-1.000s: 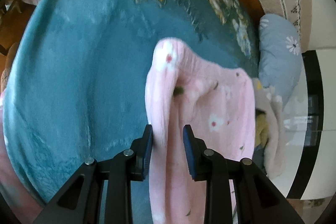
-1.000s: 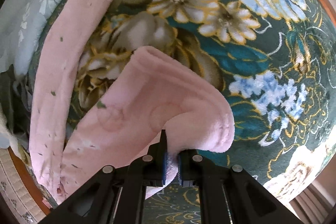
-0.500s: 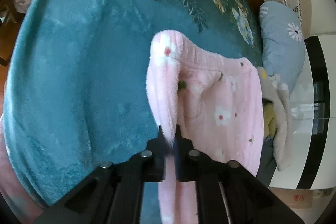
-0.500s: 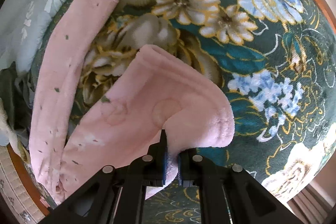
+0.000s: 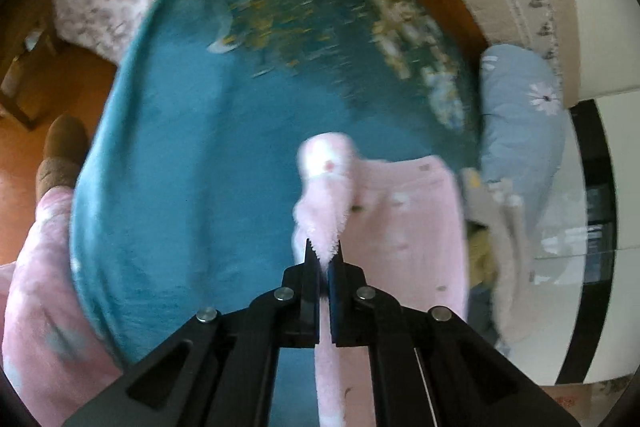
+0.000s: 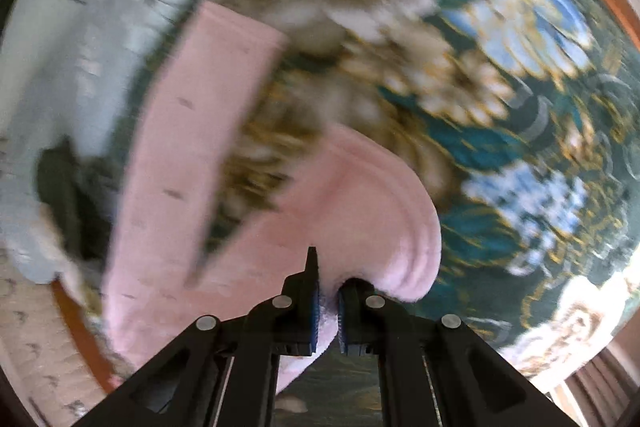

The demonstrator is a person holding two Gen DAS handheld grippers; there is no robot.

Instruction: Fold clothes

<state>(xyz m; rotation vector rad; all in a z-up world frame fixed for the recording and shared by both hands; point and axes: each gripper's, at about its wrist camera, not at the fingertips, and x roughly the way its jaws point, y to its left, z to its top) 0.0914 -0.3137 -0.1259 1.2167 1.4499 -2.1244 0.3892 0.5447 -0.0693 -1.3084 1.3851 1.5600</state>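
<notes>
Since 1 second ago the left claw (image 5: 323,259) has clamped the pink trousers (image 5: 404,223), joining the gripping right claw (image 6: 328,291); lifting begins, and next, I judge, comes carrying both ends across.

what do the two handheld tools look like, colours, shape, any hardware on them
The left tool and the right tool look alike: matte black frames that splay wide near the camera and taper to two narrow fingers, with triangular cut-outs in the outer arms. Round silver pins mark the linkage joints, four across each. The inner pads are blue, ribbed on the right tool. No cables, markings, hands or sleeves show.
</notes>
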